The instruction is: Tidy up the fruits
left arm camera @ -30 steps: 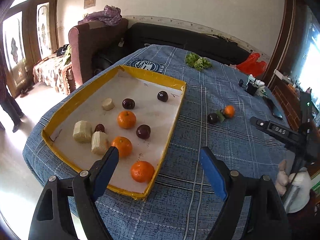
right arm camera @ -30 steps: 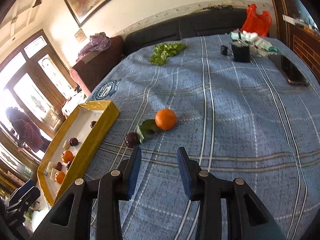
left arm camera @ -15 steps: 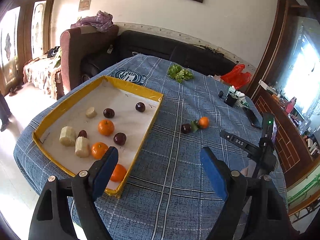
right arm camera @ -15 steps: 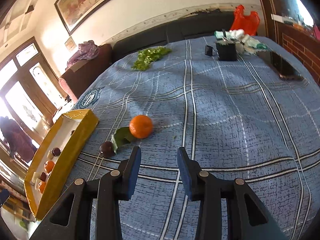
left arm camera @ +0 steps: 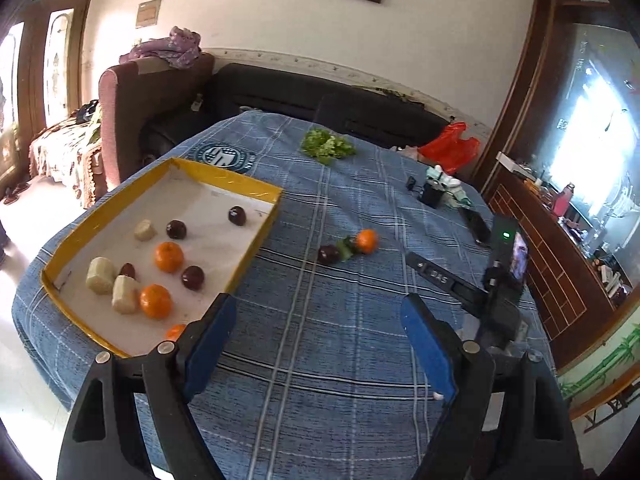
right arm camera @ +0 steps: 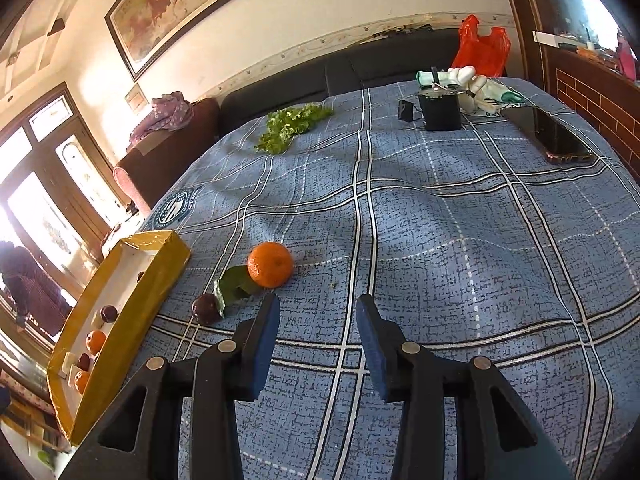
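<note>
My right gripper (right arm camera: pixel 316 312) hangs low over the blue plaid tablecloth (right arm camera: pixel 460 240), blue pads spread with nothing between them. The loose mandarin (right arm camera: pixel 270 264) sits just past the left pad, round and dimpled, touching a flat green leaf (right arm camera: pixel 236 284), with a dark glossy plum (right arm camera: pixel 206 309) just left of that. Nothing blocks the way to them. Further out: a lettuce bunch (right arm camera: pixel 294 124), a black box (right arm camera: pixel 439 110), a phone (right arm camera: pixel 554 136) and a red bag (right arm camera: pixel 482 46). My left gripper (left arm camera: pixel 320 336) is spread wide too, empty, near the yellow-walled tray (left arm camera: pixel 256 236) holding mandarins, plums and pale chunks. Compared with a second ago, the mandarin looks bigger and nearer in the right view, and the left one has pulled back, so the tray's nearest mandarin is half hidden
</note>
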`<state>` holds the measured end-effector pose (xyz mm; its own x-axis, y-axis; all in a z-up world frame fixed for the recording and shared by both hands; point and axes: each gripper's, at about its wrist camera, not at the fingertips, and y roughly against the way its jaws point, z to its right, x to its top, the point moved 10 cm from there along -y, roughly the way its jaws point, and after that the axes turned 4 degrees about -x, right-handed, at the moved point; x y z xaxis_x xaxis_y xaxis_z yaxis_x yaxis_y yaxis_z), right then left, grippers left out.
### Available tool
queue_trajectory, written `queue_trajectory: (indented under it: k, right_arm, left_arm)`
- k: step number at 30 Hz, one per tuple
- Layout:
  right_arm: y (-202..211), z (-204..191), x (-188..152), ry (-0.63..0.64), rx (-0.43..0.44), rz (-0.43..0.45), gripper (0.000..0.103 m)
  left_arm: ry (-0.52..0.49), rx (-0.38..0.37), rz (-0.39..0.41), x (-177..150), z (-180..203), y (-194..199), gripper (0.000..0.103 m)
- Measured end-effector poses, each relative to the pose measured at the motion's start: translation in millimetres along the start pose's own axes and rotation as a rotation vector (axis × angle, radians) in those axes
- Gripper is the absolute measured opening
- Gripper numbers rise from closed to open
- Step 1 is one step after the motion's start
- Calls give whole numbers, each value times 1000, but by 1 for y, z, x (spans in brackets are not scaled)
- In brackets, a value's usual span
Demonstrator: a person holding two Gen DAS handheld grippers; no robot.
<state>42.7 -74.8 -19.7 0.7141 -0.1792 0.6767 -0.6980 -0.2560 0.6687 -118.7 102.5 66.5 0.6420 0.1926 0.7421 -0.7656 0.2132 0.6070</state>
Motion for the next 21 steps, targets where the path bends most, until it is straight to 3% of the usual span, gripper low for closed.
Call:
queue_trajectory:
  k: [2,5,10,17,21]
  right_arm:
    - [-1,2,1,2,-14,4,43]
    - [-1,3,2,11,-30,8,43]
    - [-3,3,4,43,-69,21,43]
    - [-7,2,2,71,-88,10,44]
    - [-4,-3,1,98,-94,25,47]
  left_arm:
    - [-4,-43,-20,-4,10,0,84]
    - [-19,-25,-7,-1,12,5,84]
    - [79,-188,-15,7,17,17,89]
    - [159,-273,-41,3,18,15,89]
    - [108,-215,-30,4,19,15,89]
